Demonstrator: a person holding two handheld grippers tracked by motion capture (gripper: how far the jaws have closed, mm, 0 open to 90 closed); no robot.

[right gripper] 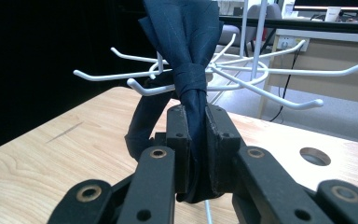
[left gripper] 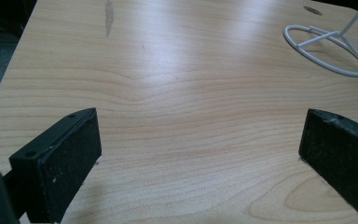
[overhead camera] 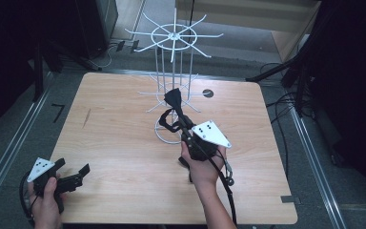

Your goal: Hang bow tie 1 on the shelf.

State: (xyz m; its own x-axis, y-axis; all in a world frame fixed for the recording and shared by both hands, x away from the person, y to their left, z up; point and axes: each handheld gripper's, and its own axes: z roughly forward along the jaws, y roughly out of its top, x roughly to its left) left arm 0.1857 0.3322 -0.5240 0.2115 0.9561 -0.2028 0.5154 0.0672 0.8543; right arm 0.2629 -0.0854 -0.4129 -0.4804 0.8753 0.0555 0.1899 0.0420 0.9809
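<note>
Right gripper (right gripper: 196,140) clenched on dark blue tie (right gripper: 186,42), held up beside white wire rack (overhead camera: 174,71); tie's lower end hidden behind jaws. Left gripper (left gripper: 198,154) spread wide, empty, low over wooden table (overhead camera: 124,143), well apart from rack.

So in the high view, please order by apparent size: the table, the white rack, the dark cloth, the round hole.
1. Table, largest.
2. Rack; it stands taller and nearer the camera, so it looks bigger than it is.
3. Cloth, held in the right tool.
4. Hole, smallest.
</note>
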